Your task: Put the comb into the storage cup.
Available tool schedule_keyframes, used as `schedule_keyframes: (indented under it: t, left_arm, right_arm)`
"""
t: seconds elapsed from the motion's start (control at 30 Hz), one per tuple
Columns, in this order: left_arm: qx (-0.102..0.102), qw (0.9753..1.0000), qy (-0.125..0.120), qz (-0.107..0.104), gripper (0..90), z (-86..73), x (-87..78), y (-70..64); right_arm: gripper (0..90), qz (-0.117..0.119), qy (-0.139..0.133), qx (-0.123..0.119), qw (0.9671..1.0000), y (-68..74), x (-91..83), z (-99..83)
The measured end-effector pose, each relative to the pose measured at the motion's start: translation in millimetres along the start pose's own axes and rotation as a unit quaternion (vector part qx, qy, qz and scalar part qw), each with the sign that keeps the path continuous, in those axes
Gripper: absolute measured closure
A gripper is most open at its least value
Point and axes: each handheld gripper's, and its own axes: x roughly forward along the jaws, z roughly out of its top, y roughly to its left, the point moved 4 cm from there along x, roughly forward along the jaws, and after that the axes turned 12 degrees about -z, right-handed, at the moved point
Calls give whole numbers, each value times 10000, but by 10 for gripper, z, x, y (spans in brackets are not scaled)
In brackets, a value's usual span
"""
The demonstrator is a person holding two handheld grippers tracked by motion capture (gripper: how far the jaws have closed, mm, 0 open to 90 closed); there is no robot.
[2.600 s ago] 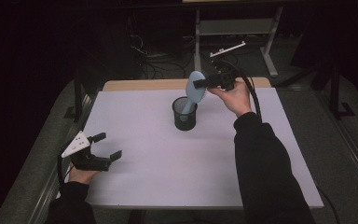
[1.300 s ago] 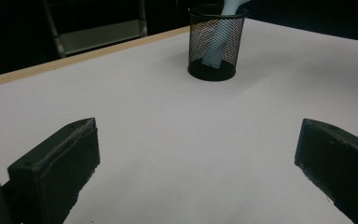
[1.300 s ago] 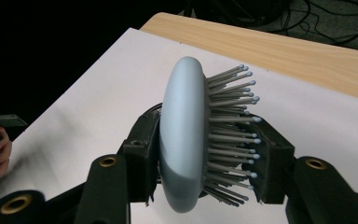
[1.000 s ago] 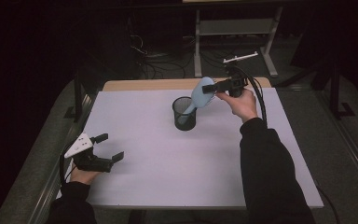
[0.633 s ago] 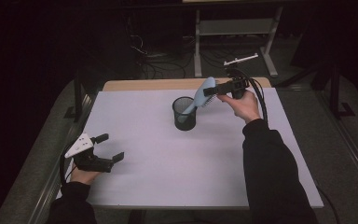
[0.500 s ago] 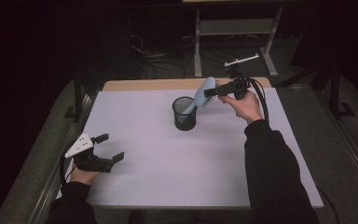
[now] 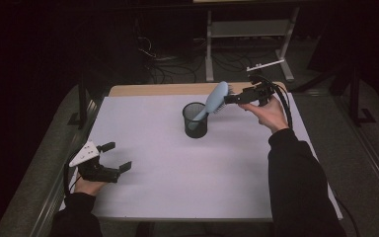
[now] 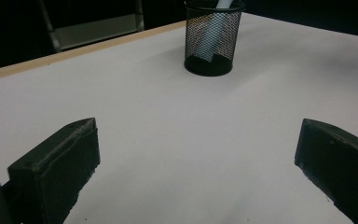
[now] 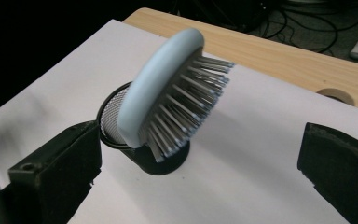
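Observation:
A pale blue hairbrush (image 7: 217, 98) stands with its handle inside a black mesh cup (image 7: 195, 122) at the table's far middle. Its bristled head (image 9: 168, 100) leans out over the rim toward the right. My right gripper (image 7: 233, 98) hovers just right of the brush head, open, its jaws wide apart on either side of the head without touching it (image 9: 198, 140). My left gripper (image 7: 119, 156) rests open near the table's front left corner, nothing between its jaws (image 8: 198, 128). From there the cup (image 8: 210, 44) shows farther off, the handle visible through the mesh.
A white sheet (image 7: 177, 168) covers the table, with a bare wooden strip (image 7: 148, 89) along the far edge and a round hole (image 9: 335, 95) in it. A metal stand (image 7: 246, 29) and cables lie on the floor behind.
The right gripper has swung the brush rightward and down so its handle went into the cup, then opened its jaws. The left gripper has stayed put.

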Motion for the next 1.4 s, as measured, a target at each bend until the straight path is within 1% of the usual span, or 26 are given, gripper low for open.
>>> schedule_keyframes:
  t: [0.1, 0.2, 0.43, 0.93, 1.1, 1.27, 1.33, 1.4]
  left_arm:
    - [1, 10000, 7, 5, 0, -1, 1, 3]
    - [2, 10000, 14, 9, 0, -2, 4, 4]
    - [-34, 10000, -46, 53, 0, 3, -15, 14]
    - [-50, 10000, -7, 57, 0, -10, -6, 20]
    - [-48, 10000, -3, 60, 0, -11, -2, 23]
    - [-55, 10000, -10, 63, 0, -10, -2, 26]
    - [-63, 9999, -26, 74, 0, -7, -11, 30]
    - [-70, 9999, -56, 91, 0, -4, -19, 35]
  right_arm:
    - [0, 23, -96, -3, 10000, -37, -38, -24]
    - [0, -4, -137, 26, 9999, -76, -76, -53]
    - [0, -43, -286, 70, 9996, -183, -158, -114]
    - [0, -98, -314, -39, 9995, -300, -291, -287]
    - [0, -126, -311, -29, 9994, -326, -324, -360]
    - [0, -183, -282, -55, 9994, -338, -332, -465]
    - [0, -247, -247, -103, 9993, -343, -326, -511]
    - [0, -245, -208, -110, 9994, -346, -318, -562]
